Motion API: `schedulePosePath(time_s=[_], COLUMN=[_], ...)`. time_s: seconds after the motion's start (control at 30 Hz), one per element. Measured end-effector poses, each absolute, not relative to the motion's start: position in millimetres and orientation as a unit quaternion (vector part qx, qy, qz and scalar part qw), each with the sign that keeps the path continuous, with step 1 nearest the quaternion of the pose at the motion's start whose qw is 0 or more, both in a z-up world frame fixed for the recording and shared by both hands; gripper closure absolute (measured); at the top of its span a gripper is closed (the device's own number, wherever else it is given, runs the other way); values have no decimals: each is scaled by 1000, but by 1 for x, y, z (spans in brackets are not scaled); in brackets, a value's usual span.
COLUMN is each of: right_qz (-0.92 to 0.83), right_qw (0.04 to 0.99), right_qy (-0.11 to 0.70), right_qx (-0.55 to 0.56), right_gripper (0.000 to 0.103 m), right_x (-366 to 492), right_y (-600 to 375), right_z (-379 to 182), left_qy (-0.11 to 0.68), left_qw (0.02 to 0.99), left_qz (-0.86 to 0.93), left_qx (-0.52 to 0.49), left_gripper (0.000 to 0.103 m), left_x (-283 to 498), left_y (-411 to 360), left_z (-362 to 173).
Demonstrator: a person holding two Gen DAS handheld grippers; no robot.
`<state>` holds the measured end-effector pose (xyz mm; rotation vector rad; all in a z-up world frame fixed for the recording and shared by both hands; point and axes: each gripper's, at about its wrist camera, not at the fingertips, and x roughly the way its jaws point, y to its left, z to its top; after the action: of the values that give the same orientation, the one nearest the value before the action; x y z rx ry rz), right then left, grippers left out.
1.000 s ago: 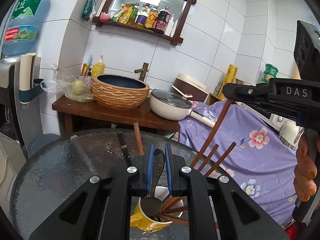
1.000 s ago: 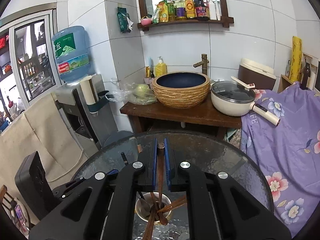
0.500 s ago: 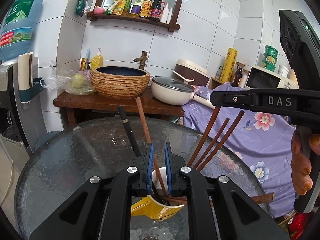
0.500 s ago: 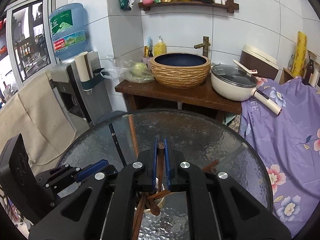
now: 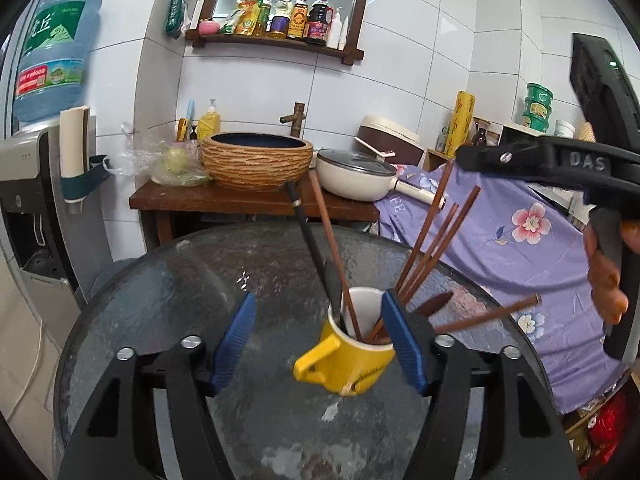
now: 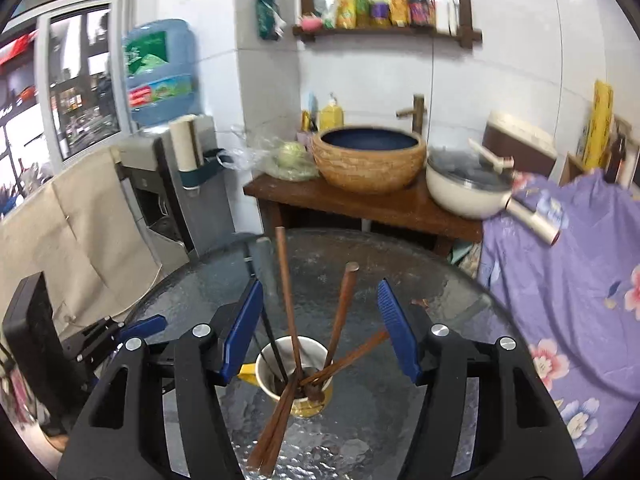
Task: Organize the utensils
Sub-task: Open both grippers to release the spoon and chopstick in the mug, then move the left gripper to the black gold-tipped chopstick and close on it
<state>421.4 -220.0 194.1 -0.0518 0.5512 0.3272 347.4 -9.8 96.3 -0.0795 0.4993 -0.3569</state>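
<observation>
The left gripper (image 5: 316, 338) has just been opening; its blue pads (image 5: 236, 336) stand wide apart and clamp nothing, with the yellow mug (image 5: 352, 356) sitting between and just beyond them. The mug's handle points toward the near left. The right gripper (image 6: 320, 332) has likewise just spread its jaws, and a round-ended wooden handle (image 6: 340, 312) leans free in the gap, touching neither pad. Both releases look deliberate: each piece has been let go so that it drops into the mug and rests against the rim.

From the mug (image 6: 294, 380) the utensils fan outward. A black-handled tool (image 5: 308, 240) and a long brown chopstick (image 5: 328, 240) lean to the far left, a cluster of chopsticks (image 5: 432, 248) leans to the far right, and one stick (image 5: 488, 314) lies almost flat over the rim to the right. In the right wrist view two sticks (image 6: 272, 432) jut over the near edge, so they may tip out.

The mug stands on the round glass table (image 5: 160, 300), near its front. A hand (image 5: 604, 276) grips the right gripper's handle at far right.
</observation>
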Motion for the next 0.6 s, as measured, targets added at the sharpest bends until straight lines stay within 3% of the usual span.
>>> schedulePosePath(time_s=[0.03,0.23,0.47,0.6], right_qz=[165,216,247,237], right_qw=[952,947,929,930], right_qy=[257,225,260,266], right_qx=[-37,-79,-96,-89], right_gripper=[43,36,36,36], right_x=[407,315,255,238], right_y=[-218,-207,-204,-208], right_z=[196,178,117,87], left_qy=[248,269,306,324], left_qw=[952,944,928,921], left_qz=[-174,-187,-210,-206], left_qx=[-39,-34,42,67], left_gripper=[27,13,14,27], left_x=[341,289,221,189], left_y=[-5,24,33,33], left_z=[95,80,39,10])
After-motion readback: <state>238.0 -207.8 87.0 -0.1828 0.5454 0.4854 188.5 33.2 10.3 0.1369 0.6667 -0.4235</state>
